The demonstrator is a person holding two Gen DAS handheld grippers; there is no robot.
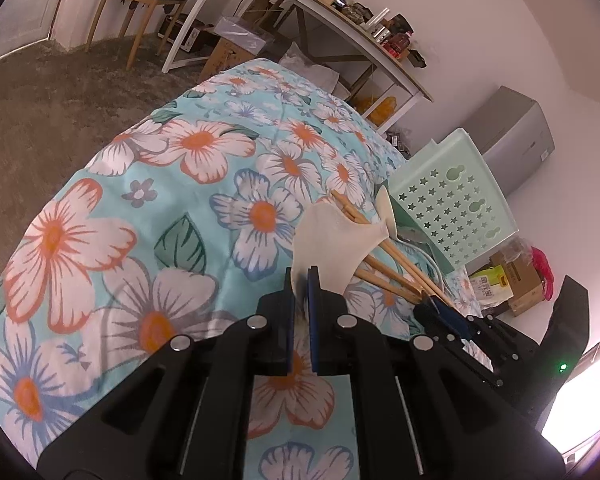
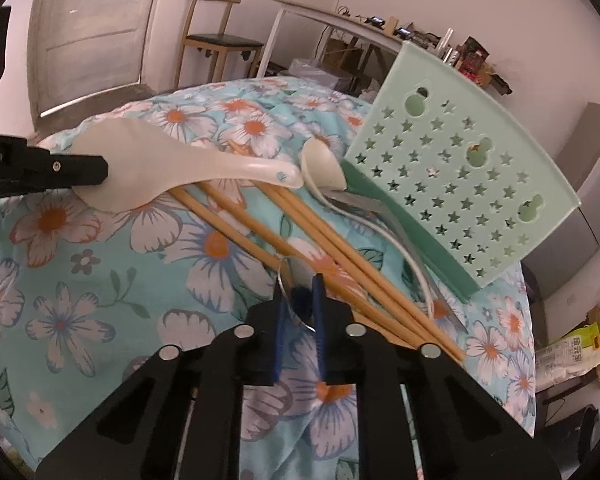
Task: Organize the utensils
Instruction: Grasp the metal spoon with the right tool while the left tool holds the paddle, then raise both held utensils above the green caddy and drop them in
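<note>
Floral cloth (image 2: 100,280): covers the whole work surface; soft and rumpled, so things on it may shift when nudged
Green basket (image 2: 460,168): star-punched tray, tilted up at the right of the utensil pile, its lower edge beside the chopsticks
Chopsticks (image 2: 340,264): several bamboo sticks lying loose in a fan, some passing under the paddle's handle
Rice paddle (image 2: 172,168): white, its broad end clamped in the left gripper (image 1: 300,276), lifted over the sticks
White spoon (image 2: 324,168): bowl up against the basket, thin handle trailing toward the camera
Right gripper (image 2: 298,284): jaws closed around a small metal ring with something dark blue; what it is, I cannot tell
Doing it well: judged, carry the paddle level into the basket, clear of the sticks, and release low
</note>
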